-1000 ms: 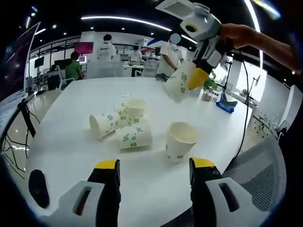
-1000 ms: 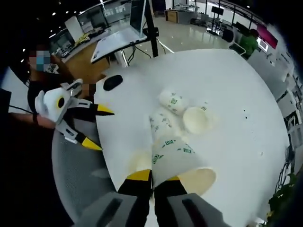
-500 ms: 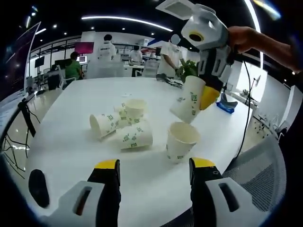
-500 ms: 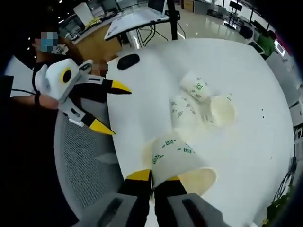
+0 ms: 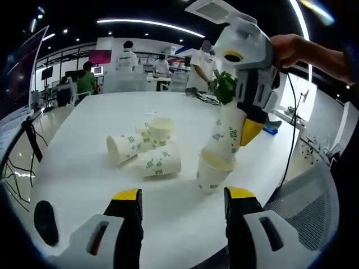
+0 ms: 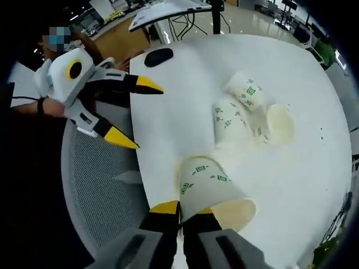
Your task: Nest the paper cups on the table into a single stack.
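The right tongs [image 6: 180, 216] were clamped on the wall of a paper cup [image 5: 227, 134], pinching its rim, and held it tilted with its base just entering the mouth of an upright cup [image 5: 212, 171] standing near the worktop [image 5: 84, 168] edge. The left tongs [image 5: 182, 204] hung open and empty above the near edge, gripping nothing.

3 more cups waited in a loose cluster [image 5: 147, 148] further in: 2 lay on their sides and 1 stood upright among them, all touching or nearly so.

Risks, as judged from this position:

1. The held cup was canted against the upright one. If pressed down at that angle, its base could catch the rim and tip the lower cup over, perhaps off the edge towards the mesh chair [image 6: 98, 185].
2. The lower cup was unsupported. The left tongs were near but not steadying it, so any sideways push would go unchecked.
3. The pinch on the thin paper wall could crease it, making later nesting bind.
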A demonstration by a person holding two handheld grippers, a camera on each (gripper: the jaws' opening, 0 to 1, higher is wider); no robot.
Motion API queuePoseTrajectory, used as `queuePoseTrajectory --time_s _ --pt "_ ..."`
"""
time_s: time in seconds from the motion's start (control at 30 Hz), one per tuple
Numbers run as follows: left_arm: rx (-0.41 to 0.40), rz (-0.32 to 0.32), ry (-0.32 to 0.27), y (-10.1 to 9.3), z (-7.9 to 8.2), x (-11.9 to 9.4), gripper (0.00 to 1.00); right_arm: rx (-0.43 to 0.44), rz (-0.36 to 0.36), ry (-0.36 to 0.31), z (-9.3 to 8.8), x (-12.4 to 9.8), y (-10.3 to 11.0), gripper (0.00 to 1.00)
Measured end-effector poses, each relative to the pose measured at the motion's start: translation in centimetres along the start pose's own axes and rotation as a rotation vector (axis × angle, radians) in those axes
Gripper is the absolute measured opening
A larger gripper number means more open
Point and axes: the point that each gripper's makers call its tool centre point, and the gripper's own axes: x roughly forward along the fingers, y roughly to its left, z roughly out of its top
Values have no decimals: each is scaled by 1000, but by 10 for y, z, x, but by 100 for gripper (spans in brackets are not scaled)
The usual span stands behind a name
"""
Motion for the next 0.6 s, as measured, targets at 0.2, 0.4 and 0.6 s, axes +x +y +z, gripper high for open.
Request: queuePoseTrajectory --time_s 0.2,0.4,0.6 --pt "0 1 -2 0 0 0 58 3 2 17 1 4 0 0" --pt "-1 1 -2 -1 1 -2 58 12 8 41 1 11 1 0" --pt "4 -5 5 -2 0 -1 58 22 18 53 1 18 3 0"
